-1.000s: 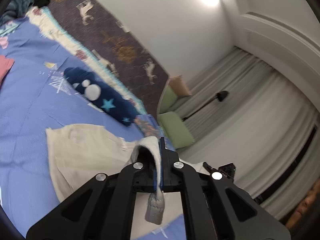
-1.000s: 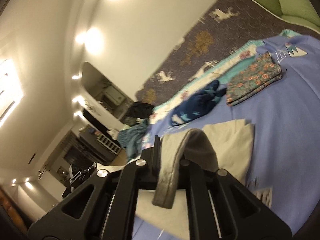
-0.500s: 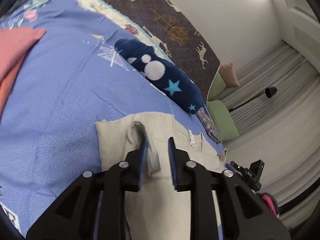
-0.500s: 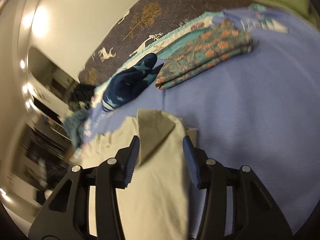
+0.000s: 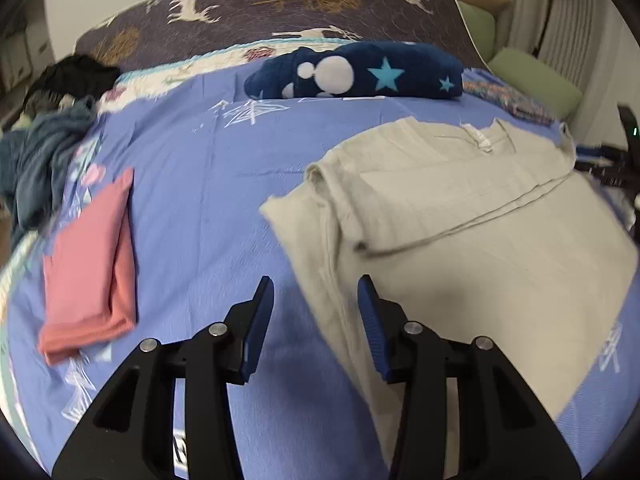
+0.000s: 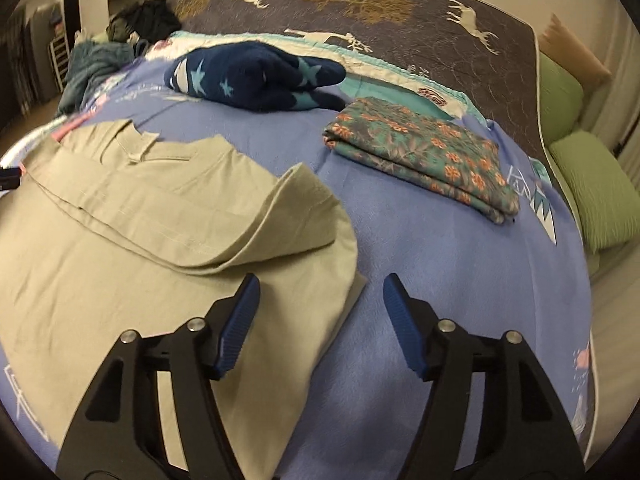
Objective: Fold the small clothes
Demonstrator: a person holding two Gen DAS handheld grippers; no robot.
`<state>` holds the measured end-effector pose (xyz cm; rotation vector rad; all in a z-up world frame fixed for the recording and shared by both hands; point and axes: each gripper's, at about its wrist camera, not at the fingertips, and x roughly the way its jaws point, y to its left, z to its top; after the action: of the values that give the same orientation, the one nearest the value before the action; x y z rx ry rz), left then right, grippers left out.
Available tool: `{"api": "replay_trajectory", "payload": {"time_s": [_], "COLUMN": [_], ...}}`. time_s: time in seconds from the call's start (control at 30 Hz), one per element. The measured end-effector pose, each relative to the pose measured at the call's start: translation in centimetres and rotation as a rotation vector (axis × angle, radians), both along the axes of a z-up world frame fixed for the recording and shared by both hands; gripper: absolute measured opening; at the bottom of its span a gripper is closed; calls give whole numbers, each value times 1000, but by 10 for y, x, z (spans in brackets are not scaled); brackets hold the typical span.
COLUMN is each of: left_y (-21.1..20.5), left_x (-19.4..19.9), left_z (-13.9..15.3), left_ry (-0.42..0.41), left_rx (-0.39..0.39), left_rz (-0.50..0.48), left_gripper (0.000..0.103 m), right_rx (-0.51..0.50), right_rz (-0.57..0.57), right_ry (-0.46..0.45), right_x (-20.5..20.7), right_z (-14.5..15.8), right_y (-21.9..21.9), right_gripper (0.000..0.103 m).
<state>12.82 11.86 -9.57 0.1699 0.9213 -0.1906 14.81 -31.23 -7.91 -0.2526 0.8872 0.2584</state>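
A: What are the jaws doing?

B: Both pairs are standing spread apart with nothing between them. The left gripper (image 5: 316, 294) is hovering over the blue bedspread (image 5: 192, 208), its right finger over the left edge of the beige shirt (image 5: 460, 232). The right gripper (image 6: 322, 294) is hanging over that shirt's (image 6: 140, 220) right edge, left finger above the cloth, right finger above bare bedspread (image 6: 432, 248).

A: And the shirt itself?

B: It is lying flat on the bed, neck end toward the headboard, with both sleeves folded in over the body. The left sleeve (image 5: 440, 196) is resting across the chest; the right sleeve (image 6: 248, 216) is lying folded over on its side.

A: What is lying around it?

B: To the left, well apart from the shirt, a folded pink garment (image 5: 90, 264) is sitting on the bedspread. Beyond the shirt, near the headboard, a dark blue starred bundle (image 5: 360, 70) is lying. To the right of that, a folded floral cloth (image 6: 424, 152) is resting on the bedspread.

A: Anything further out?

B: A heap of dark and teal clothes (image 5: 44, 148) is piling at the far left corner, though it is blurring too much to sort out. A headboard cover (image 6: 380, 8) with a deer pattern is standing behind, and green cushions (image 6: 596, 188) are lying off to the right.
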Motion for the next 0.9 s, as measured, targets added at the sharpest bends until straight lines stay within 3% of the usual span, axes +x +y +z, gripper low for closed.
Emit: {"api": "replay_trajectory", "payload": {"time_s": [0.07, 0.13, 0.2, 0.27, 0.3, 0.37, 0.4, 0.47, 0.57, 0.6, 0.63, 0.67, 0.7, 0.9], "left_y": [-12, -23, -30, -28, -21, -1, 12, 38, 50, 50, 46, 41, 37, 16], "left_x": [14, 27, 48, 67, 77, 96, 104, 111, 109, 108, 106, 105, 104, 92], "left_z": [1, 3, 8, 12, 13, 12, 10, 6, 4, 5, 8, 10, 13, 28], "left_ry": [-20, -38, -62, -72, -66, -49, -40, -35, -10, -7, -8, -10, -8, 2], "left_rx": [53, 66, 35, -45, -122, -261, -323, -448, -587, -587, -570, -556, -544, -454], "left_rz": [-41, -80, -111, -100, -76, 28, 88, 170, 140, 117, 81, 56, 27, -108], "left_gripper": [45, 53, 54, 54, 53, 48, 43, 43, 43, 43, 44, 46, 48, 50], "right_rx": [-9, -2, 47, 193, 289, 423, 491, 607, 704, 714, 703, 689, 681, 573], "right_rz": [14, 29, 31, 14, -8, -93, -148, -202, -212, -201, -185, -176, -164, -18], "right_ry": [-3, -4, -5, 9, 28, 69, 79, 85, 104, 114, 118, 115, 113, 114], "right_x": [6, 12, 20, 33, 40, 53, 57, 60, 60, 60, 60, 59, 58, 49], "right_z": [0, 2, 5, 10, 12, 9, 6, 1, -2, -3, -3, -1, 1, 15], "right_y": [4, 8, 8, -3, -13, -32, -45, -66, -82, -84, -84, -84, -83, -64], "right_gripper": [69, 69, 69, 65, 58, 9, 7, 6, 10, 11, 21, 37, 43, 60]}}
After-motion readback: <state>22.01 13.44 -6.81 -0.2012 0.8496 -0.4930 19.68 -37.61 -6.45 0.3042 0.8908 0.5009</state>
